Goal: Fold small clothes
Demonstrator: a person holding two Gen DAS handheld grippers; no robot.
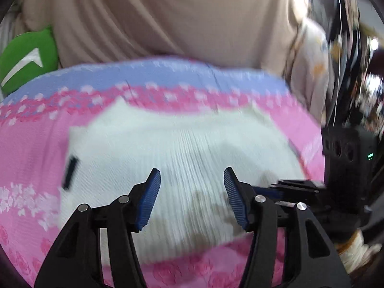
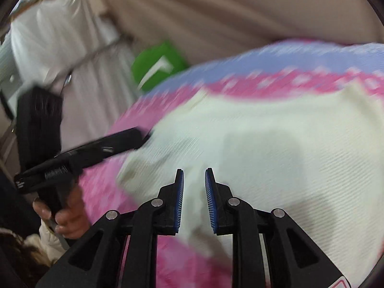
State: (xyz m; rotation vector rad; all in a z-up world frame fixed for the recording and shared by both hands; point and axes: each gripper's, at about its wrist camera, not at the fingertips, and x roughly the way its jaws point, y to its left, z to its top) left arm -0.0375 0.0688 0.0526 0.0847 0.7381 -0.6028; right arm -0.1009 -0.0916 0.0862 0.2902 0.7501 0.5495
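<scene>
Both grippers hover empty over a white ribbed garment on a pink cover

The garment [image 1: 182, 148] lies spread flat on the pink-and-lilac floral cover [image 1: 28, 139]. The left gripper [image 1: 192, 194] is spread wide; the right gripper [image 2: 194, 192] shows a narrower gap, gripping nothing. Both views are motion-blurred

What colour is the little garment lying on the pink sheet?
White garment, ribbed knit; the left wrist view shows it best.
</scene>
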